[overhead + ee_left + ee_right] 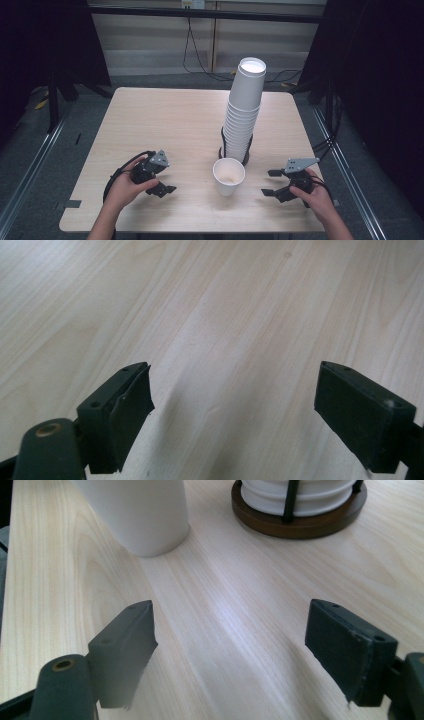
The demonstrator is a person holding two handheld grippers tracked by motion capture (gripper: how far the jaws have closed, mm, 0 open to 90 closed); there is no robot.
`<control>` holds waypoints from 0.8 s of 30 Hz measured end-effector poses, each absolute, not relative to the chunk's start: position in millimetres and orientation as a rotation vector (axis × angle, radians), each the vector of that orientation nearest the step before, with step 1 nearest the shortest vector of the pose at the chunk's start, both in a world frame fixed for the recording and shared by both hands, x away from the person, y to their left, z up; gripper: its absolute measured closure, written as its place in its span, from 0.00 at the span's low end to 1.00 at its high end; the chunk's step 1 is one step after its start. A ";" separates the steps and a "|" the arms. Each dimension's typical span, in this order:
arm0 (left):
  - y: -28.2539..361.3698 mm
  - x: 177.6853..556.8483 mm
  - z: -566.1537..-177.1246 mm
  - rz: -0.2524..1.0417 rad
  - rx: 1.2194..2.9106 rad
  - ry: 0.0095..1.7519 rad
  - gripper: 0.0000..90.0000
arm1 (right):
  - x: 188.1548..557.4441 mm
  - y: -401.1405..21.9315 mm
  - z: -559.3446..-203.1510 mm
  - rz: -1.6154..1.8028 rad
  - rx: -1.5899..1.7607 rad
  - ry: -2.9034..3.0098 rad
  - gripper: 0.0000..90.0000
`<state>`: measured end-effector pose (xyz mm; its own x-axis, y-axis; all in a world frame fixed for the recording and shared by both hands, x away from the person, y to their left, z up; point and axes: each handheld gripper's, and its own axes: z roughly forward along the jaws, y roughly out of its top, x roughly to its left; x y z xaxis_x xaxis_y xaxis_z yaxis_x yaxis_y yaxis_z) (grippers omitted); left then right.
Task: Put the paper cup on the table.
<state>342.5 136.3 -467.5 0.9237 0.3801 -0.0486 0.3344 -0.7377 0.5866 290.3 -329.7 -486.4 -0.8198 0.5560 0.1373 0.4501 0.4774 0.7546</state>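
A single cup stands upright on the surface, just in front of the cup stack. Left claw and right claw flank the cup, both spread and empty, ready to approach.

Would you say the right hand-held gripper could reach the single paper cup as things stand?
Probably yes. The right hand-held gripper has its jaws apart and pointing toward the single cup, with only bare table between them. The cup stack stands behind the cup, off that path.
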 end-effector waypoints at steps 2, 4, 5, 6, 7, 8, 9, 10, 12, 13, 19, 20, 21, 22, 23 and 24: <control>140.6 342.8 -467.9 0.099 2.437 0.540 0.17 | 288.9 -331.5 -487.1 1.238 0.887 2.587 0.22; 145.2 343.3 -468.9 0.104 2.429 0.555 0.17 | 287.4 -333.3 -488.2 1.217 0.881 2.586 0.22; 147.9 343.5 -470.0 0.105 2.420 0.555 0.17 | 286.6 -334.2 -488.8 1.223 0.889 2.581 0.22; 149.2 343.9 -471.0 0.100 2.418 0.559 0.17 | 286.1 -335.5 -489.6 1.227 0.900 2.576 0.22; 150.2 344.0 -472.7 0.099 2.420 0.572 0.17 | 286.0 -336.0 -490.2 1.228 0.902 2.574 0.22; 151.7 344.6 -473.8 0.110 2.439 0.557 0.17 | 285.9 -337.5 -492.0 1.209 0.909 2.573 0.22; 153.8 343.7 -477.4 0.107 2.421 0.570 0.17 | 285.9 -337.8 -493.2 1.212 0.912 2.573 0.22; 153.8 343.7 -477.4 0.107 2.421 0.570 0.17 | 285.9 -337.8 -493.2 1.212 0.912 2.573 0.22; 156.5 344.2 -481.0 0.099 2.424 0.577 0.17 | 285.9 -338.2 -495.4 1.201 0.923 2.575 0.22; 157.9 344.5 -482.7 0.112 2.430 0.591 0.17 | 285.9 -338.1 -496.2 1.188 0.919 2.579 0.22; 168.4 345.9 -490.4 0.128 2.410 0.622 0.17 | 284.6 -338.0 -498.8 1.137 0.904 2.577 0.22; 169.9 346.0 -491.9 0.139 2.397 0.635 0.17 | 284.5 -338.3 -499.0 1.138 0.901 2.576 0.22; 173.0 346.8 -492.7 0.147 2.403 0.635 0.17 | 284.3 -338.8 -499.1 1.136 0.901 2.574 0.21; 175.5 347.0 -495.1 0.164 2.398 0.655 0.17 | 284.5 -339.6 -499.6 1.132 0.905 2.563 0.21; 175.5 347.0 -495.1 0.164 2.398 0.655 0.17 | 284.5 -339.6 -499.6 1.132 0.905 2.563 0.21; 176.9 346.7 -496.5 0.168 2.402 0.660 0.17 | 284.8 -339.8 -499.8 1.129 0.899 2.561 0.21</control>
